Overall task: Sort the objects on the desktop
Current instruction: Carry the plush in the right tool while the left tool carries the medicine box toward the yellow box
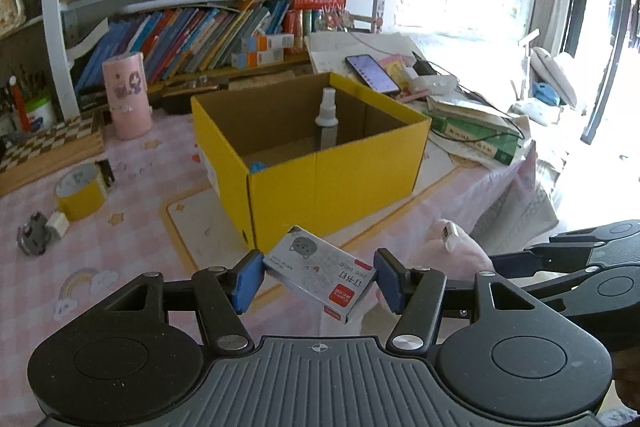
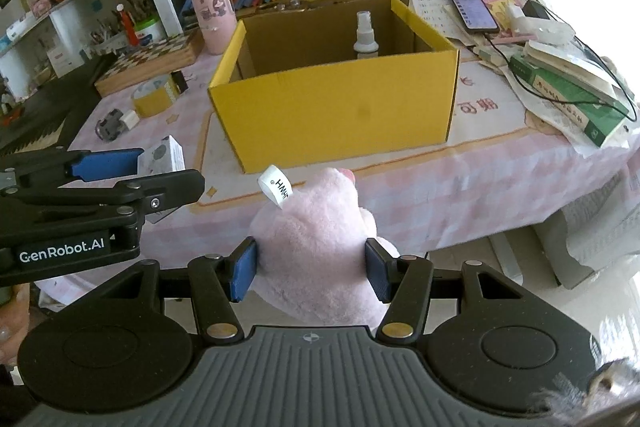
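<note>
Left gripper (image 1: 318,281) clamped on a staple box (image 1: 320,273); right gripper (image 2: 311,269) clamped on a pink plush (image 2: 316,247), both held near the table's front edge. Yellow box (image 2: 332,115) stands on the pink checked tablecloth (image 1: 120,251), spray bottle (image 1: 327,119) upright inside. Bookshelves (image 1: 192,31) behind; bright window at right.

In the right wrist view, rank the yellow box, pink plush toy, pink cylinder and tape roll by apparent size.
1. yellow box
2. pink plush toy, enlarged by nearness to the camera
3. pink cylinder
4. tape roll, nearly matching the cylinder
</note>
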A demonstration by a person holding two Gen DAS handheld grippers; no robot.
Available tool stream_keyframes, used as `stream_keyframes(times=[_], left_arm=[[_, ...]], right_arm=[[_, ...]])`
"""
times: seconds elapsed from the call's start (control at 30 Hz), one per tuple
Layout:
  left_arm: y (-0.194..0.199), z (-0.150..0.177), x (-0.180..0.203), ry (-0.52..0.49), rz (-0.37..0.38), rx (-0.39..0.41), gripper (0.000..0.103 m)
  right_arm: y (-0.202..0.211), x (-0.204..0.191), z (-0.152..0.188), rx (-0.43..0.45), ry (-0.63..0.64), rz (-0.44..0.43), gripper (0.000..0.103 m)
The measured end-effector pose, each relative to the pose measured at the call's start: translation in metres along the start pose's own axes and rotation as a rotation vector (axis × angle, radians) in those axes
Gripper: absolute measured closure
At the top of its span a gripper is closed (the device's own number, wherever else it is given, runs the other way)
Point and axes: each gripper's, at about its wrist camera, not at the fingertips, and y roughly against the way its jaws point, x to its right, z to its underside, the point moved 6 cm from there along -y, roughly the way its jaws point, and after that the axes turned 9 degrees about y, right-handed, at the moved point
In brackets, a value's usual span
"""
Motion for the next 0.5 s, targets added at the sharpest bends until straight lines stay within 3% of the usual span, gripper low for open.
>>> stream_keyframes(times=[0.23,0.5], left_arm=[[-0.012,-0.027,0.014,-0.021,-0.022,0.067,0.044],[-0.023,-0.072,0.023,0.010,-0.057,0.185,0.044]], right_arm=[[-0.003,0.026,-0.028,0.050,0.028,0.003,0.050],[0.009,0.057,-0.083,0.225,0.155,0.075,0.050]])
